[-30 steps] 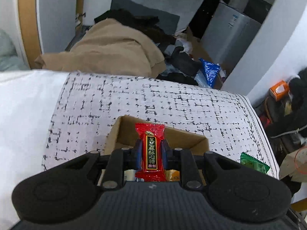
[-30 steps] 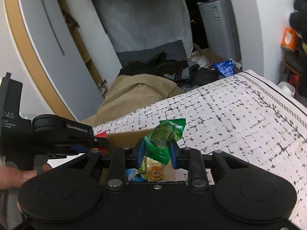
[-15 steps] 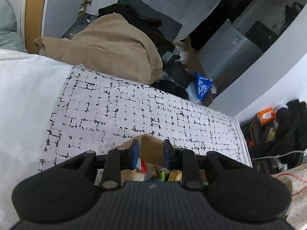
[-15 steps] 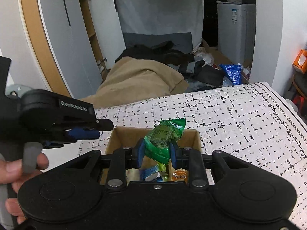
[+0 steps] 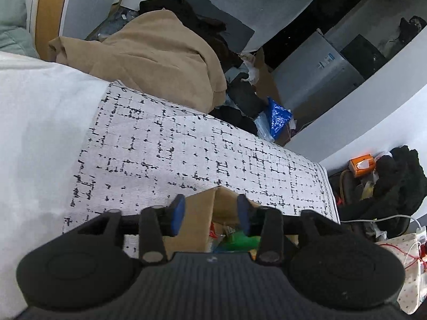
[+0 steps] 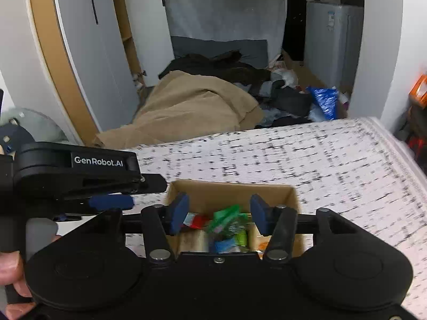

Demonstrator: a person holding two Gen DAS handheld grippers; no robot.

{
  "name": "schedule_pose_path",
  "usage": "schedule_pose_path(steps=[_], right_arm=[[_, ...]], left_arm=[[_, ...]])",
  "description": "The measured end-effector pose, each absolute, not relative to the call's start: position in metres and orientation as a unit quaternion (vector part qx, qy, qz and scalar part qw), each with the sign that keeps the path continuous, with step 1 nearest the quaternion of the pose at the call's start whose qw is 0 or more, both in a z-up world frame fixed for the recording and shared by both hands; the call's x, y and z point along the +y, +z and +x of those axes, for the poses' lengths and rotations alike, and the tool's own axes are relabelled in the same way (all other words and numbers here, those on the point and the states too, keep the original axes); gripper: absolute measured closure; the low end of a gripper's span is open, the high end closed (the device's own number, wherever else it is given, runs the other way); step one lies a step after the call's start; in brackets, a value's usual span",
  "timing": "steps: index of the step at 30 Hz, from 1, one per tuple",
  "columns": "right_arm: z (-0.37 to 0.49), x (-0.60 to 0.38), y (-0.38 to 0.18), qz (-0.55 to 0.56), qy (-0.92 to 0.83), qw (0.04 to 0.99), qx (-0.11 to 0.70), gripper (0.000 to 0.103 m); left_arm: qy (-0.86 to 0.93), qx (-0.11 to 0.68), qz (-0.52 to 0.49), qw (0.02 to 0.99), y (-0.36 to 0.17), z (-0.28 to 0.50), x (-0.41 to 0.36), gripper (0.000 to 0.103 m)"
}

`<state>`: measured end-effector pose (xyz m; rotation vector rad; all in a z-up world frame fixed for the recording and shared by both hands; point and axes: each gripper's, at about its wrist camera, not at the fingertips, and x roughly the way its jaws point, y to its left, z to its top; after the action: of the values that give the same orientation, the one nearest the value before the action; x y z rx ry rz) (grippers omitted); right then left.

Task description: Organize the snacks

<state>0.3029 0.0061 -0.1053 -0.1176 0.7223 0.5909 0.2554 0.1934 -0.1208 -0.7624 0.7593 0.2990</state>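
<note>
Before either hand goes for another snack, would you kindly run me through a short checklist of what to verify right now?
1. Left gripper empty: ok, its fingers are opening with nothing between them.
2. Right gripper empty: ok, opening, and the green wrapper lies below in the box.
3. Snacks inside the cardboard box: ok, red, green and blue wrappers show within its walls.
4. Box upright on the patterned cloth: ok.
5. Snacks left outside the box: cannot tell, none show on the cloth in either view.
6. Grippers clear of each other: ok, the left one sits beside the box, apart from the right.
</note>
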Motion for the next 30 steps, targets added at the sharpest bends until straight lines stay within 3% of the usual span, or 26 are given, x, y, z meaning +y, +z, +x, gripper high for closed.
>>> schedule_pose_path(steps=[15,21,30], right_arm=[[0.278,-0.056,-0.082,-0.013,0.209,0.907,0.365,0.047],[0.259,-0.085,-0.065,0.015,0.209,0.911,0.356,0.036],[0.231,-0.12,-0.049,0.062,0.211,0.913,0.344,0.023]], left_arm=[[0.111,0.373,-0.33,0.86,-0.102,0.249,0.172,0.04],[0.111,0.374,-0.311,0.867,-0.081,0.234,0.152,0.027],[0.1,0.381,-0.288,0.873,-0.052,0.2,0.126,0.02]])
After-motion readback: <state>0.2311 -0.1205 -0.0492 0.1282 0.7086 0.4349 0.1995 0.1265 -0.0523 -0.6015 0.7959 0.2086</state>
